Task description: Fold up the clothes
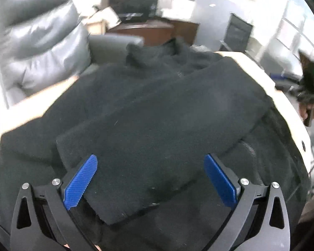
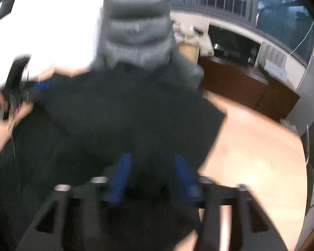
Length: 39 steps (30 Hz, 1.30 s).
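Black fleece garment [image 1: 157, 108]: spread over the light wooden table [image 1: 259, 71], one panel folded across its middle with a straight cut edge nearest your left gripper [image 1: 150, 163], whose blue pads stand wide apart above the cloth, holding nothing. Your right gripper [image 2: 150, 161]: blurred, fingers parted over the garment's near hem, grip on cloth not discernible. Surroundings: bare tabletop right of the garment's right edge; grey padded chair [image 2: 136, 31] close behind the far edge.
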Motion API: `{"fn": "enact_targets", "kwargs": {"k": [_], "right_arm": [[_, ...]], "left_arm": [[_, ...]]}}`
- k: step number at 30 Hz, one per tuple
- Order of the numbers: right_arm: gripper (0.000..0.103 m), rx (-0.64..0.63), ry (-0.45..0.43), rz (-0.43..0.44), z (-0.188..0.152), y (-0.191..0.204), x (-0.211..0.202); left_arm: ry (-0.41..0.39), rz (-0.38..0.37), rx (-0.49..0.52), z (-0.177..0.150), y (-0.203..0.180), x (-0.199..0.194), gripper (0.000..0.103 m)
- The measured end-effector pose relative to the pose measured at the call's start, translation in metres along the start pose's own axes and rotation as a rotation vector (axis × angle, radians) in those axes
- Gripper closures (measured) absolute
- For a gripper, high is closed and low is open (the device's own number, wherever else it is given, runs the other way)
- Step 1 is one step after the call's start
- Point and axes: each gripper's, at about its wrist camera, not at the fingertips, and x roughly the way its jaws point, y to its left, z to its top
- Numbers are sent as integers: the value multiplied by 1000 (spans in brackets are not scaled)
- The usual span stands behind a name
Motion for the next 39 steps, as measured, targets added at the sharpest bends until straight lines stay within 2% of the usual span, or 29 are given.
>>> {"fn": "enact_targets", "kwargs": {"k": [1,5,7,9,12,13,14,16,17,18,19,21,22,25,27,29,33,36,37,38,39], "right_arm": [[29,10,-27,1,15,3,0],[30,104,54,-31,69,-2,74],[30,143,120,-73,73,-12,106],[35,188,216,-107,63,-26,132],[35,150,191,-147,57,-15,118],[35,141,193,-155,57,-10,112],[35,132,169,-127,61,-6,101],[32,93,106,-116,65,13,82],[27,73,74,-111,66,23,73],[26,53,43,-106,68,32,63],[26,38,33,-111,67,44,59],[26,52,29,-104,68,51,62],[26,72,22,-89,68,57,64],[26,114,6,-51,65,81,67],[26,114,-8,-25,70,102,71],[26,97,-15,0,73,133,72],[27,41,-15,36,78,175,78],[27,0,-15,64,82,206,83],[27,-14,-15,73,83,217,85],[27,-18,-15,77,83,222,85],[27,-20,-15,81,83,227,85]], "left_arm": [[13,13,-23,-3,4,8,0],[-8,94,33,-9,-5,14,0],[-22,90,9,-8,-4,9,0],[-60,90,-30,-7,0,-3,0],[-149,105,-124,-15,15,-34,0],[-187,115,-192,-21,29,-51,0],[-221,122,-265,-28,46,-67,0],[-286,161,-470,-54,92,-104,0],[-318,204,-602,-74,122,-126,0],[-334,262,-706,-94,148,-144,0],[-338,321,-780,-110,168,-157,0],[-317,489,-943,-148,214,-180,0],[-311,543,-1023,-166,234,-186,0],[-307,627,-1257,-214,284,-197,0],[-300,677,-1356,-237,309,-197,0],[-290,689,-1390,-246,326,-192,0],[-278,703,-1369,-243,346,-175,1],[-300,703,-1344,-236,353,-170,8],[-308,703,-1338,-234,354,-169,12],[-315,703,-1336,-234,355,-168,26],[-321,701,-1335,-233,357,-167,44]]}}
